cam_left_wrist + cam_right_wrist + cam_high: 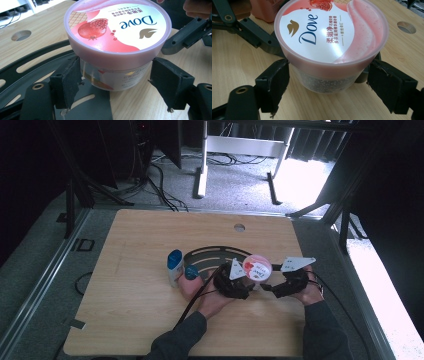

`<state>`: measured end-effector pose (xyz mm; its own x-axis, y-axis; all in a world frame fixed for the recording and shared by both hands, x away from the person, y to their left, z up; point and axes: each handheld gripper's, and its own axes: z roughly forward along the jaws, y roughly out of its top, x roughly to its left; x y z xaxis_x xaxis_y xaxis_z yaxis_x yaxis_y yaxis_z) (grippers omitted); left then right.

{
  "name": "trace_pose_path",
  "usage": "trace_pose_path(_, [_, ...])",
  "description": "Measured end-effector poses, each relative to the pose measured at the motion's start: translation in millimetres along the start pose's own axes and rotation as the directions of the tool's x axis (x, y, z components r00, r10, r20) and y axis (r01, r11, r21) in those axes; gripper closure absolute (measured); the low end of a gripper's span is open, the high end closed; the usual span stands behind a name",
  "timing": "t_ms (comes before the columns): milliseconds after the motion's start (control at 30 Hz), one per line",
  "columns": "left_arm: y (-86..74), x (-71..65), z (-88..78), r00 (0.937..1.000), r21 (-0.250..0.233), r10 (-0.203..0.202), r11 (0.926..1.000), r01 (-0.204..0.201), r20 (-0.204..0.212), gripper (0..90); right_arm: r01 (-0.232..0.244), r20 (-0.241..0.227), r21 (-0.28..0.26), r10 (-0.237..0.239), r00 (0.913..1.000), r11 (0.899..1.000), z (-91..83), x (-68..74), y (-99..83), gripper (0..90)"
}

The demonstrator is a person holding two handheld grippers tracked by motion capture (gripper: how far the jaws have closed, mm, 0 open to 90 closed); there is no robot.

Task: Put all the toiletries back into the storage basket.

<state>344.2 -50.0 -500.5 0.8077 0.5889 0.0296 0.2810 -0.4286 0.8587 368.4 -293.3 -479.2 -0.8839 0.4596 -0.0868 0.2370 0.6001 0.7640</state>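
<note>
We see the tub [257,268] standing upright on the counter [135,320], right of centre, at the right end of a curved black plate [212,253]. Its pink lid [117,27] bears a pomegranate picture and the word Dove. In the left gripper view part of its base seems to rest on the plate; we cannot tell how much, since the lid overhangs and hides the body's upper edge. In the right gripper view the clear body [325,83] shows a grainy filling, and the far side is hidden.

Both claws flank the tub from opposite sides. Our left claw [115,86] is spread wider than the body: one finger [66,81] lies at or just beside the wall below the lid rim, the other stands slightly off it. Whether either truly touches we cannot tell; it does not look clenched. Our right claw [328,85] is likewise parted around the body, one finger [273,83] just beside the wall, the other apart from it, holding nothing firmly.

From above, hands and grey plates cover much of both claws. Left of them stand a white bottle [174,265] with a blue cap and a pink bottle [189,282], its lower part hidden by the left hand [215,302].
</note>
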Motion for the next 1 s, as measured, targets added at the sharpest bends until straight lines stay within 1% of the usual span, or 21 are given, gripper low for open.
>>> trace_pose_path(433, [2.0, 6.6, 2.2, 0.9993, 0.007, -0.021, 0.9997, 0.021, -0.031, 25.4, 0.0, -0.014, 0.004, 0.0, 0.9999, 1.0, 8.4, -10.2, 6.0, 18.7])
trace_pose_path(567, [1.1, 9.2, 4.2, 0.9976, 0.015, -0.04, 0.999, 0.041, -0.057, 25.4, -0.004, -0.023, 0.012, 0.005, 0.9997, 1.0, 13.9, -14.3, 8.0, 19.0])
trace_pose_path(700, [1.0, 12.1, 4.6, 0.9963, 0.019, -0.051, 0.9985, 0.052, -0.069, 25.4, 0.003, -0.029, 0.022, -0.002, 0.9996, 1.0, 17.8, -18.2, 11.6, 19.4])
trace_pose_path(833, [1.0, 13.9, 5.5, 0.9952, 0.023, -0.046, 0.9986, 0.048, -0.086, 25.4, 0.001, -0.039, 0.027, 0.0, 0.9992, 1.0, 21.7, -21.5, 13.5, 19.5])
trace_pose_path(867, [0.7, 14.7, 6.0, 0.995, 0.028, -0.039, 0.9987, 0.042, -0.092, 25.3, 0.0, -0.045, 0.028, 0.002, 0.999, 1.0, 23.1, -23.0, 13.4, 19.5])
trace_pose_path(1000, [-0.5, 17.0, 8.2, 0.993, 0.034, -0.051, 0.9979, 0.055, -0.107, 25.4, 0.001, -0.05, 0.042, 0.001, 0.9988, 0.999, 29.0, -26.0, 14.8, 19.6])
